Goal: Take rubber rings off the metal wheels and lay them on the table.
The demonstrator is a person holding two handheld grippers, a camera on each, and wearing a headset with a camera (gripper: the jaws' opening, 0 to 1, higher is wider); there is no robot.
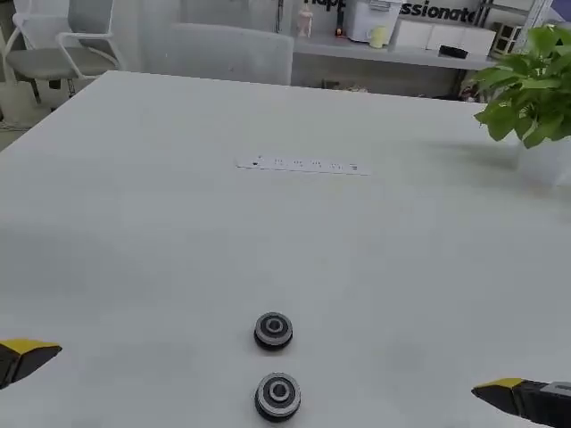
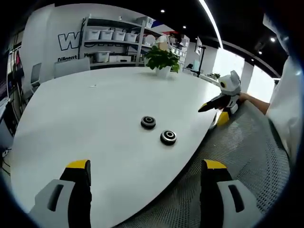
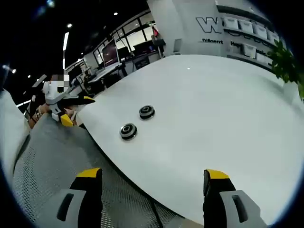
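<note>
Black rubber rings [image 1: 259, 399] seated on two small silver metal wheels [image 1: 273, 330] near front edge of white table [image 1: 178, 232]; yellow-tipped left gripper [image 2: 146, 165] and right gripper [image 3: 152, 173] gaping, well clear; next, probably pinning a wheel, peeling its ring.

The left gripper [image 2: 146, 165] had grey moulded jaws with black inner faces and bright yellow tips. The right gripper [image 3: 152, 174] looked the same, its body white behind black-and-yellow jaws. The person wore a loose white garment [image 2: 286, 107].
</note>
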